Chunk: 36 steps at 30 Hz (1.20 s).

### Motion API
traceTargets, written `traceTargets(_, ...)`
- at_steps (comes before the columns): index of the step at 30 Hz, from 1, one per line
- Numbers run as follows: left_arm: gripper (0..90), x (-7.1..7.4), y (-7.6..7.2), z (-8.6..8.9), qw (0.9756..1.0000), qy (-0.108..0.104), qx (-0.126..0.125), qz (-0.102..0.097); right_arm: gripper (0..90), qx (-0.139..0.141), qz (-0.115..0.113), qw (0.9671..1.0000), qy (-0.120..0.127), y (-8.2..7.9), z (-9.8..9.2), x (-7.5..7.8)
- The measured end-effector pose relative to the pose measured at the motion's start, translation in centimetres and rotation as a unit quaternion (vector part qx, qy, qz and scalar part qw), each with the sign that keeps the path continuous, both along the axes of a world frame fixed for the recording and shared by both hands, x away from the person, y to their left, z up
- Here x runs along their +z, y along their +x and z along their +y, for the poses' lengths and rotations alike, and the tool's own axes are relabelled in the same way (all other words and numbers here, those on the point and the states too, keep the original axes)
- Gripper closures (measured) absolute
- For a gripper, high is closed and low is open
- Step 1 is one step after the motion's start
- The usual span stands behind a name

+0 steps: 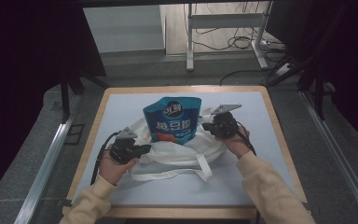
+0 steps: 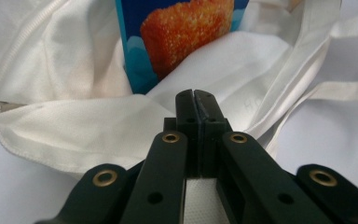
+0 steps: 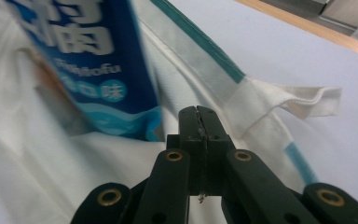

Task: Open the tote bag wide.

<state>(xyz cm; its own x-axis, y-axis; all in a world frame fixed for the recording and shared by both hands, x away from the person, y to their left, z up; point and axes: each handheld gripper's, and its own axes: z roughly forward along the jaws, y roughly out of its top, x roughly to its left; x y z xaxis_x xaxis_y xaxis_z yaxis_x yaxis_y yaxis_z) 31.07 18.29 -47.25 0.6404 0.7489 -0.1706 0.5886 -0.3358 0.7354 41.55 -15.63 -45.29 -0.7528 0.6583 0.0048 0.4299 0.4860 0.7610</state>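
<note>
- A white cloth bag (image 1: 177,156) lies crumpled near the middle of the table (image 1: 121,100), its mouth open toward the far side.
- A blue snack pouch (image 1: 172,120) stands upright in that mouth, its lower part sunk among the cloth folds, its top clear above them.
- Two long handles (image 1: 168,175) trail from the bag toward the person's edge of the table.
- The left gripper (image 1: 142,150) sits at the bag's left edge; its jaws are pressed together, with white cloth showing under them in the left gripper view (image 2: 196,100), so whether they pinch the fabric I cannot tell.
- The right gripper (image 1: 209,126) is at the bag's right side, just beside the pouch; its jaws (image 3: 199,116) are also pressed together, nothing plainly between them.
- The high view gives the whole layout: bag, pouch, both hands, the wooden table rim.
- The left gripper view adds a zipper (image 2: 25,39) along the cloth and an orange fried piece printed on the pouch (image 2: 186,28).
- The right gripper view adds a teal stripe (image 3: 198,44) on the bag's edge and a folded handle end (image 3: 303,100) lying on the table.
</note>
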Motion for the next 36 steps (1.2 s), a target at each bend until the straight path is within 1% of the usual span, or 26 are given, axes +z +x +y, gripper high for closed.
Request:
traceTargets(1, 89.7, 0.0, -0.2, -0.1, 1.0, 0.007, 0.002, -0.004, 89.1, -0.004, 0.001, 1.0, -0.007, 0.2, 0.1, -0.1)
traceTargets(2, 89.7, 0.0, -0.3, -0.1, 0.9999, 0.01, 0.002, -0.004, 89.1, -0.007, 0.0, 0.9999, -0.013, 0.5, 0.1, -0.2)
traceTargets(4, 89.8, 0.0, -0.4, -0.1, 0.9999, 0.01, 0.002, -0.003, 89.1, -0.016, 0.006, 0.9997, -0.016, 0.9, 0.0, -0.6)
traceTargets(6, 89.8, -0.3, -0.5, 0.0, 0.9999, 0.011, 0.001, 0.003, 89.1, -0.025, 0.012, 0.9994, -0.022, 1.4, -0.2, -1.0)
traceTargets(8, 89.8, -0.5, -0.5, 0.0, 0.9999, 0.012, 0.001, 0.005, 89.1, -0.03, 0.015, 0.9992, -0.024, 1.6, -0.3, -1.2)
traceTargets(10, 89.8, -0.8, -0.5, 0.1, 0.9999, 0.011, -0.002, 0.011, 89.1, -0.036, 0.023, 0.9989, -0.018, 2.2, -0.6, -1.6)
traceTargets(15, 89.8, -1.1, -0.5, 0.2, 0.9998, 0.007, -0.005, 0.018, 89.1, -0.041, 0.019, 0.9987, -0.025, 2.6, -0.5, -1.9)
traceTargets(16, 89.8, -1.2, -0.6, 0.2, 0.9997, 0.01, -0.009, 0.021, 89.2, -0.046, 0.021, 0.9983, -0.029, 2.9, -0.5, -2.0)
traceTargets(17, 89.8, -1.2, -0.6, 0.2, 0.9997, 0.01, -0.009, 0.021, 89.1, -0.048, 0.022, 0.9981, -0.031, 3.0, -0.4, -2.0)
traceTargets(19, 89.8, -1.6, -0.7, 0.2, 0.9995, 0.008, -0.012, 0.029, 89.2, -0.051, 0.026, 0.9977, -0.036, 3.2, -0.2, -2.1)
traceTargets(22, 89.8, -1.9, -0.7, 0.2, 0.9994, 0.009, -0.012, 0.032, 89.2, -0.055, 0.021, 0.9972, -0.047, 3.6, -0.1, -2.4)
traceTargets(24, 89.8, -2.2, -0.7, 0.2, 0.9992, 0.007, -0.015, 0.038, 89.2, -0.057, 0.027, 0.9972, -0.041, 3.8, -0.2, -2.5)
traceTargets(26, 89.8, -2.4, -0.7, 0.2, 0.999, 0.008, -0.016, 0.04, 89.2, -0.057, 0.029, 0.9971, -0.042, 3.9, -0.2, -2.7)
traceTargets(29, 89.8, -2.6, -0.7, -0.1, 0.9989, 0.014, -0.018, 0.04, 89.2, -0.06, 0.03, 0.9968, -0.043, 4.0, -0.1, -2.9)
traceTargets(31, 89.8, -2.7, -0.8, -0.2, 0.9991, 0.016, -0.017, 0.035, 89.2, -0.061, 0.031, 0.9969, -0.04, 4.0, -0.1, -2.9)
traceTargets(32, 89.8, -2.7, -0.7, -0.2, 0.9993, 0.015, -0.016, 0.031, 89.2, -0.062, 0.029, 0.9972, -0.032, 3.9, -0.2, -2.8)
traceTargets(33, 89.7, -2.7, -0.7, -0.2, 0.9993, 0.015, -0.016, 0.031, 89.2, -0.062, 0.029, 0.9972, -0.032, 3.9, -0.2, -2.8)
traceTargets(34, 89.7, -2.5, -0.7, -0.2, 0.9995, 0.01, -0.017, 0.023, 89.2, -0.059, 0.023, 0.9979, -0.014, 3.4, -0.6, -2.4)
traceTargets(35, 89.7, -2.4, -0.8, -0.1, 0.9997, 0.006, -0.015, 0.019, 89.2, -0.055, 0.02, 0.9982, -0.005, 3.0, -0.8, -2.0)
traceTargets(36, 89.7, -2.2, -0.7, 0.0, 0.9998, -0.001, -0.014, 0.012, 89.2, -0.051, 0.014, 0.9986, 0.0, 2.7, -0.9, -1.6)
